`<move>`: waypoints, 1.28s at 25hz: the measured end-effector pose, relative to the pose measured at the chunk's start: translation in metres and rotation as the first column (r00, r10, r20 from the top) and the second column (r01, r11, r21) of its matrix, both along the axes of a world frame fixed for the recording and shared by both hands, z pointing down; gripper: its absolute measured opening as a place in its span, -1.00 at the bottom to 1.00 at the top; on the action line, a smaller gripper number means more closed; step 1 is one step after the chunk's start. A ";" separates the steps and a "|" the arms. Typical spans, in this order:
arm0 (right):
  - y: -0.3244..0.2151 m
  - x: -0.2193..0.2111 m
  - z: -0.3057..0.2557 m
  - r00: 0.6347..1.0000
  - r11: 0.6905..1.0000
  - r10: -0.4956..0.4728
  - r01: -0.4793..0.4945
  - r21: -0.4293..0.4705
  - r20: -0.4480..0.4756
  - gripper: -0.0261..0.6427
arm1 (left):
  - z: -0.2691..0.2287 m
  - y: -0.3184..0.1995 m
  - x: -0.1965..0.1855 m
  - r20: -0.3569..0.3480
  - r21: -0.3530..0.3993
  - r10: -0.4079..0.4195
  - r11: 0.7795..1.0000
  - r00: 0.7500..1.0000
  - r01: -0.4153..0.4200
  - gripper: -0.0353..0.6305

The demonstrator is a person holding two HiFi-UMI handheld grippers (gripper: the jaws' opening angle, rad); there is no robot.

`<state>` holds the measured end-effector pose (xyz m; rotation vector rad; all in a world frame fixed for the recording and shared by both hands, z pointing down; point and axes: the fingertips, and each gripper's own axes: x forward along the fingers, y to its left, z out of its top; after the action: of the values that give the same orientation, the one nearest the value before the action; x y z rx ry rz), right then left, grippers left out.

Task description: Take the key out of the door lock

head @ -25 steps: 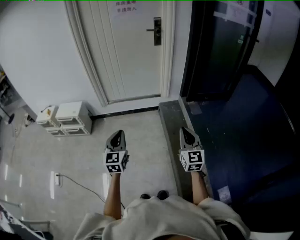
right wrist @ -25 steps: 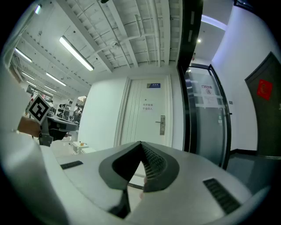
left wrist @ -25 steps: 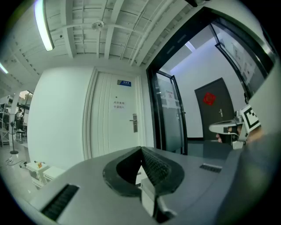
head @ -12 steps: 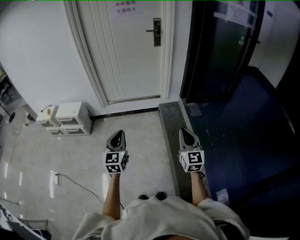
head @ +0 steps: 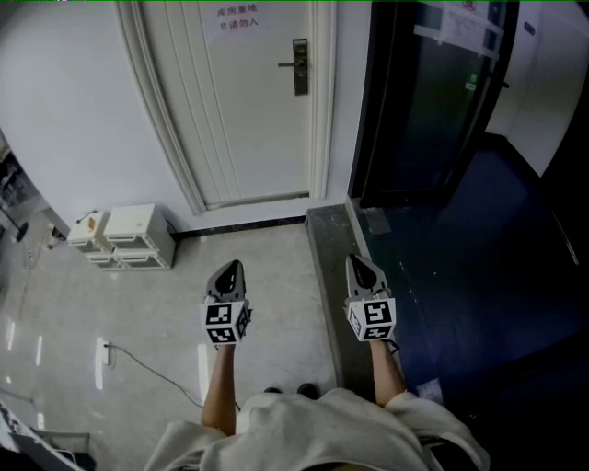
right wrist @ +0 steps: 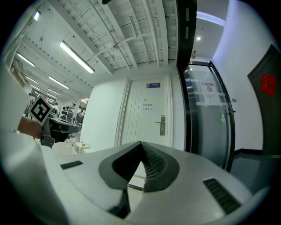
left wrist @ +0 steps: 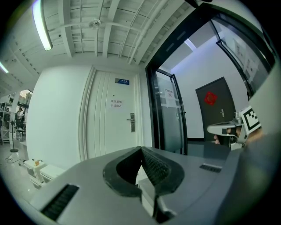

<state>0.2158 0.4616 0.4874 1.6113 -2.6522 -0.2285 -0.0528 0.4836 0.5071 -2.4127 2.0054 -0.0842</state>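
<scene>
A white door (head: 248,110) stands far ahead, with a dark lock plate and lever handle (head: 299,66) at its right edge. The same lock (left wrist: 132,123) shows small in the left gripper view and again (right wrist: 162,125) in the right gripper view. No key can be made out at this distance. My left gripper (head: 230,268) and right gripper (head: 358,263) are held side by side over the floor, both pointing at the door, well short of it. Both are shut with nothing between the jaws (left wrist: 141,150) (right wrist: 140,144).
A low white drawer unit (head: 124,236) stands by the wall at left, with a cable (head: 147,359) lying on the tiled floor. A dark glass door (head: 423,101) and dark blue floor lie to the right, past a dark threshold strip (head: 327,258). A paper notice (head: 237,14) hangs on the white door.
The view has shifted a little: door, lock and drawer unit sit slightly further left. Both grippers hold the same side-by-side pose and stay shut.
</scene>
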 end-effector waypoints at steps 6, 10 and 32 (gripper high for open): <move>-0.019 0.009 0.008 1.000 1.000 -0.010 0.011 -0.017 0.012 -0.85 | 0.011 -0.021 0.017 0.001 -0.020 0.012 1.000 1.000 -0.012 -0.84; -0.041 0.007 0.012 1.000 1.000 -0.013 0.014 -0.026 0.009 -0.85 | 0.013 -0.043 0.015 -0.002 -0.023 0.011 1.000 1.000 -0.012 -0.84; -0.327 -0.092 -0.013 1.000 1.000 0.004 -0.004 -0.002 -0.025 -0.85 | -0.011 -0.347 -0.070 -0.011 0.000 0.072 0.997 0.997 -0.072 -0.84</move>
<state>0.1240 0.1341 0.4747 1.6016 -2.6298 -0.2444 -0.1227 0.1362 0.4960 -2.4883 1.9201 -0.0723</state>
